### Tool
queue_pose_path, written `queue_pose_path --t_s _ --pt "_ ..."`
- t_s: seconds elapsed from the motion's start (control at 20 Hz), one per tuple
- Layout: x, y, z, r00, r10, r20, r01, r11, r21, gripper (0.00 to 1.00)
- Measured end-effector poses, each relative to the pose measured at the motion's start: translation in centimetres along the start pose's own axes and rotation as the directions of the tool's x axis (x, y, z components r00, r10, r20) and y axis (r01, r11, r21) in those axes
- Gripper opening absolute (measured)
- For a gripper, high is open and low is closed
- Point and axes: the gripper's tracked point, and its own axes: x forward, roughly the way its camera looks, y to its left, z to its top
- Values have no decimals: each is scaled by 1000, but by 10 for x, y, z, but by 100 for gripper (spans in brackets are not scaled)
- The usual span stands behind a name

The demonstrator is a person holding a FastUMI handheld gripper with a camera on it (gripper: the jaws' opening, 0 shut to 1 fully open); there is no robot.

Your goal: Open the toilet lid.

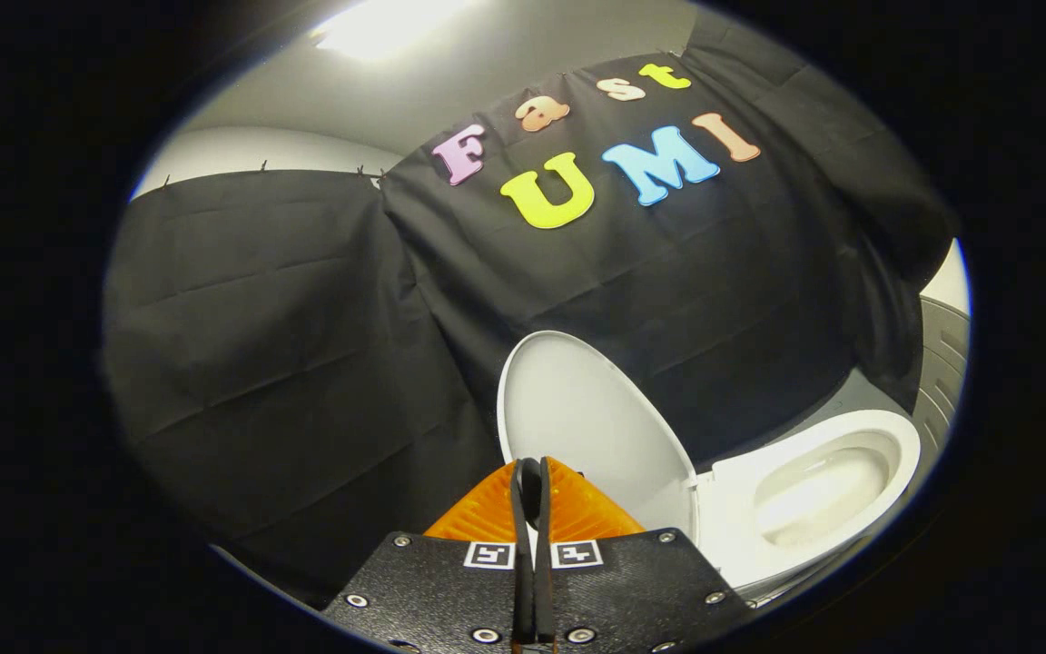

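Note:
The white toilet lid [588, 416] stands raised, its inner face towards me, leaning back near the black cloth wall. Beside it lies the white toilet seat [886, 434], ringing the open bowl [814, 498]. My gripper [532, 468] is shut, its two fingers pressed together right in front of the lid's lower edge. I see nothing held between them. The fingertips overlap the lid's rim, and I cannot tell whether they touch it.
The black cloth wall [287, 345] hangs close behind and beside the toilet. A strip of grey floor [850, 395] and a ribbed grey surface [941, 363] lie past the bowl. A ceiling light [378, 27] glows overhead.

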Motion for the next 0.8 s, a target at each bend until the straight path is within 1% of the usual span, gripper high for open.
queue_pose_path --t_s 0.25,0.4,0.55,0.65,0.7,0.75,0.8 --pt "10 15 -16 1000 29 -4 -29 999 15 0" --pt "16 23 -23 999 45 -1 -45 999 -1 0" --pt "17 23 -23 999 36 16 -36 999 -17 1" --pt "18 23 -20 999 47 24 -46 998 -33 2" --pt "19 27 -21 997 79 26 -77 996 -41 5" --pt "19 33 -21 992 124 17 -123 992 -31 11" --pt "17 31 -18 990 135 30 -134 991 -25 27"
